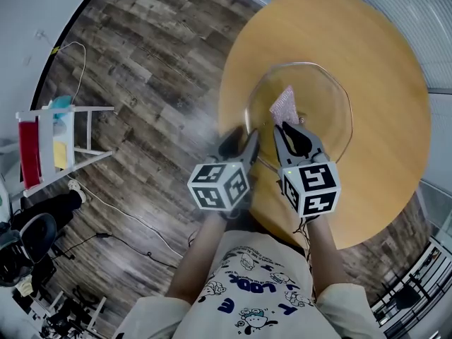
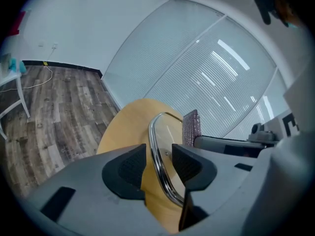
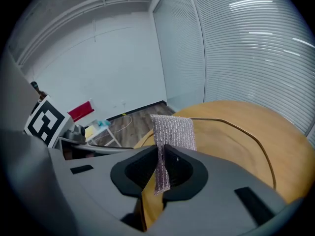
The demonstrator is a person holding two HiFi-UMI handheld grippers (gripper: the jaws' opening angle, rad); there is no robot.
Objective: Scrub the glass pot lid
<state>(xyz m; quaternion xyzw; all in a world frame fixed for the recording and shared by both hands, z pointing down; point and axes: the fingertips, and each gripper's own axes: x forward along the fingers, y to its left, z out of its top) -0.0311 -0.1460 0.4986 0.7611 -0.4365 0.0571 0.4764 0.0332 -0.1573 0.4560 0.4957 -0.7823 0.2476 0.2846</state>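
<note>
The glass pot lid (image 1: 314, 94), clear with a metal rim, lies on the round wooden table (image 1: 385, 55). My left gripper (image 1: 241, 141) is at the lid's near-left edge. In the left gripper view the lid's rim (image 2: 158, 151) runs between the jaws of the left gripper (image 2: 158, 165). Both pads stand a little off the rim, so the gripper is open. My right gripper (image 1: 292, 128) hovers over the near part of the lid, shut on a silvery mesh scrub cloth (image 1: 284, 105). The cloth (image 3: 172, 129) stands up out of the right gripper (image 3: 161, 170) as a flat flap.
A white rack (image 1: 60, 136) with red and yellow items stands on the wood floor at far left. Cables and dark equipment (image 1: 32, 235) lie at lower left. Blinds (image 3: 256, 48) cover the window behind the table. The table's near edge is just below my grippers.
</note>
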